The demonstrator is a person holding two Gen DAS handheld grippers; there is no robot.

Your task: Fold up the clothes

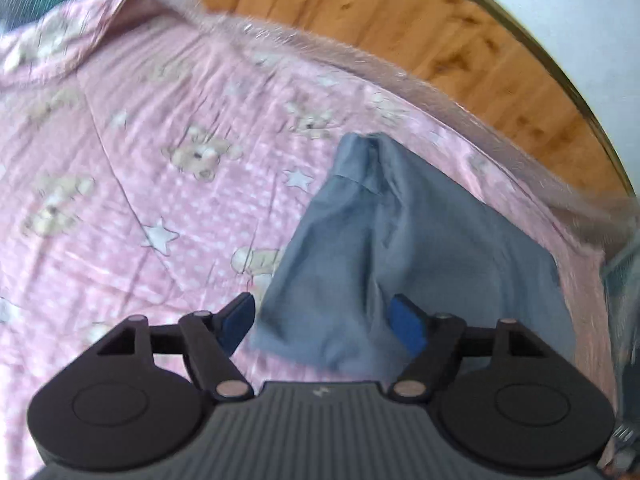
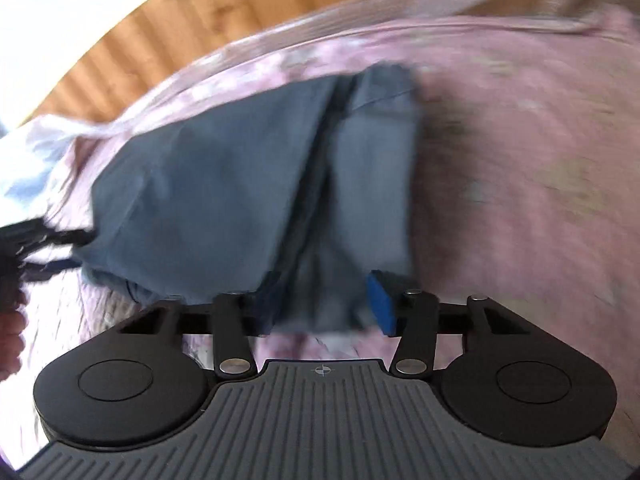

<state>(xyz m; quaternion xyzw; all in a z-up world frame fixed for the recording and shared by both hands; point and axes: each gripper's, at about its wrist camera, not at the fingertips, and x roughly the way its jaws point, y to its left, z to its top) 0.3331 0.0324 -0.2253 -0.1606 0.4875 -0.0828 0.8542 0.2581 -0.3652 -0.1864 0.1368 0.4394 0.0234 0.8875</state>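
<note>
A grey-blue garment [image 1: 404, 248] lies partly folded on a pink bedsheet [image 1: 140, 152] printed with teddy bears and stars. My left gripper [image 1: 324, 320] is open, its blue pads spread apart just over the garment's near edge. In the right wrist view the same garment [image 2: 240, 184] lies with a dark crease down its middle. My right gripper [image 2: 324, 304] is open too, its jaws apart on either side of the garment's near end. That view is blurred by motion. Neither gripper holds cloth.
The bed's edge [image 1: 400, 76] runs along the far side, with wooden floor [image 1: 400, 12] beyond it. In the right wrist view the other gripper's dark parts [image 2: 24, 248] and a hand [image 2: 12, 328] show at the left edge.
</note>
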